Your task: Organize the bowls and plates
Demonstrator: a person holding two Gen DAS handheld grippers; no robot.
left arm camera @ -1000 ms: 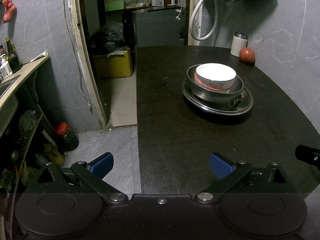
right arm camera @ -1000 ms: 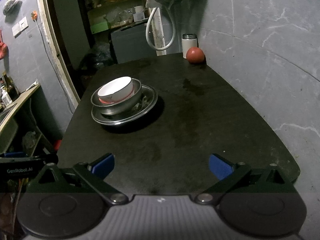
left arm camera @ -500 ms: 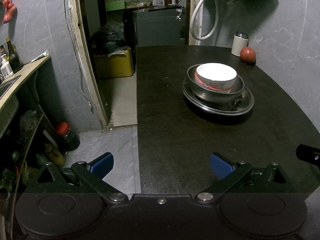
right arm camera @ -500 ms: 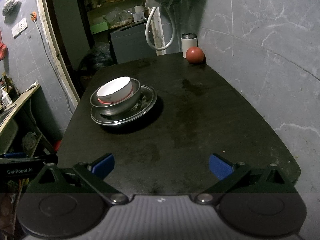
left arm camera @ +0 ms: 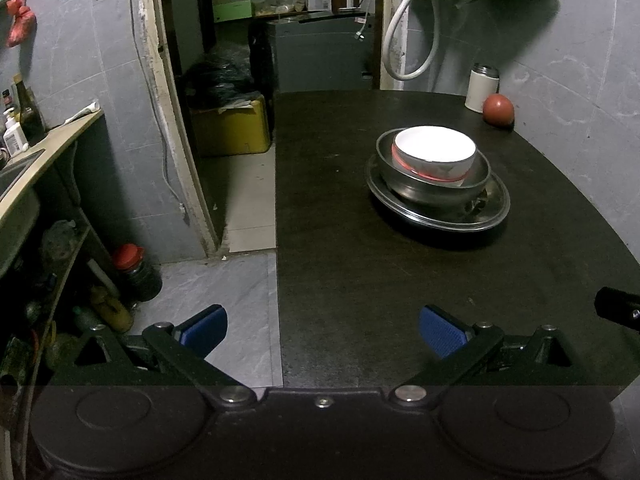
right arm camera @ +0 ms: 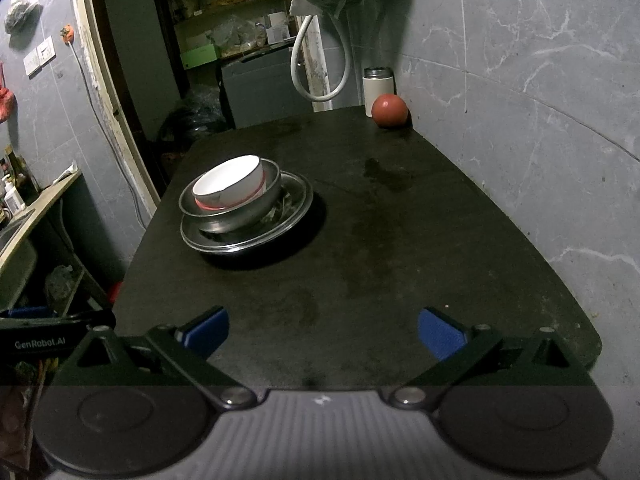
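A white bowl (left arm camera: 435, 154) with a red band sits tilted inside a steel bowl (left arm camera: 436, 184), which rests on a steel plate (left arm camera: 472, 216) on the black table (left arm camera: 400, 280). The same stack shows in the right wrist view: white bowl (right arm camera: 230, 185), steel bowl (right arm camera: 240, 212), plate (right arm camera: 288, 216). My left gripper (left arm camera: 322, 330) hangs open over the table's near left edge, well short of the stack. My right gripper (right arm camera: 322, 330) is open too, above the table's near end, with nothing between its fingers.
A white canister (left arm camera: 482, 87) and a red ball (left arm camera: 498, 109) stand at the table's far corner by the grey wall. The floor drops off left of the table, with a yellow box (left arm camera: 230, 128), a counter (left arm camera: 44, 148) and bottles (left arm camera: 134, 268) beneath it.
Both grippers have drifted only slightly; the stack sits marginally further right in the left wrist view. Nothing was taken hold of or let go.
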